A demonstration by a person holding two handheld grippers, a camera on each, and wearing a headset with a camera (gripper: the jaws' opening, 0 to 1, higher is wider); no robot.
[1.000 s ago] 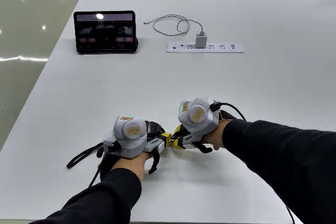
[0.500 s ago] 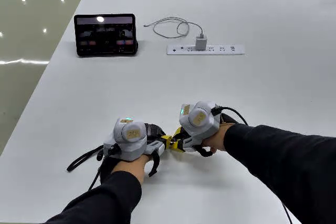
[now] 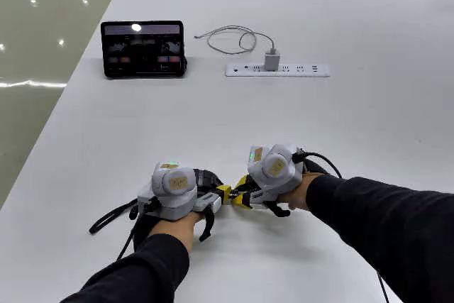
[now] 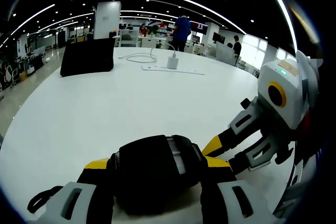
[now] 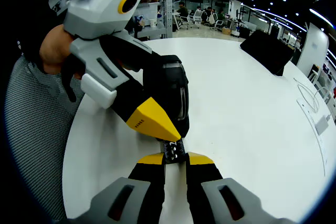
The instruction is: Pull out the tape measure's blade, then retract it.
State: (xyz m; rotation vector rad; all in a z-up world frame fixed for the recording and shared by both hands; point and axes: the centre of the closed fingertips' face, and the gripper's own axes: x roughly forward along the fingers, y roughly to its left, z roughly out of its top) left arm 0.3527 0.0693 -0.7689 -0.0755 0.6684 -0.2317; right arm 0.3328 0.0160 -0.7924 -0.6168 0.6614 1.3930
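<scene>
A black tape measure (image 4: 157,169) rests on the white table (image 3: 213,118), and my left gripper (image 4: 157,162) is shut on its case, one yellow-tipped finger on each side. In the head view the case (image 3: 208,178) sits just ahead of the left gripper (image 3: 213,200). My right gripper (image 5: 174,158) is shut on the tip of the blade (image 5: 172,150), of which a short length shows out of the case (image 5: 168,90). The two grippers nearly touch, with the right gripper (image 3: 237,199) just right of the left one.
A dark tablet (image 3: 142,47) stands at the far left of the table. A white power strip (image 3: 277,69) with a charger and a looped cable lies beyond the grippers. A black strap (image 3: 110,216) trails left near the table's front edge.
The head camera has tilted a little, so the scene sits lower. Both grippers stay close together at the tape measure, and the blade's visible length looks the same.
</scene>
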